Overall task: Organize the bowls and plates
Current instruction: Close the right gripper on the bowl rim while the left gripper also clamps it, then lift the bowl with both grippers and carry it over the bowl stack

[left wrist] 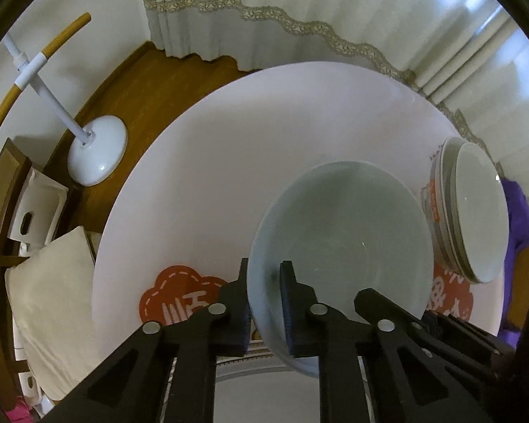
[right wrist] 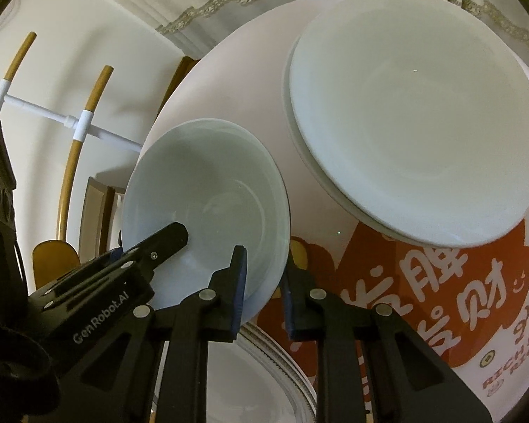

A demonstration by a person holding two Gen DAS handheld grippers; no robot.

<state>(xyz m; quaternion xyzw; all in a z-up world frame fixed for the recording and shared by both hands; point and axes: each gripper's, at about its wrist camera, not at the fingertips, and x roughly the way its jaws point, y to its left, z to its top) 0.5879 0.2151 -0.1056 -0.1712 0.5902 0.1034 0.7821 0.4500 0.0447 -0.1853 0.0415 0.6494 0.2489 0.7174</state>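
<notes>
Bowls [left wrist: 338, 246] are mid-carry: both claws, left claw [left wrist: 266, 303] and right claw [right wrist: 262, 290], pinch opposite rims. Plate stack [right wrist: 405, 141] sits just ahead-right on the desk [left wrist: 211, 176]; next probably calls for setting down level.

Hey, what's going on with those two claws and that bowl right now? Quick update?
Left gripper and right gripper each straddle the pale blue-green ceramic bowl rim. Stack of white round plates sits beside it on the round white table. Nothing blocking.

Bowl [right wrist: 208, 208] left of plate stack [right wrist: 409, 134], both on table [right wrist: 229, 81].
</notes>
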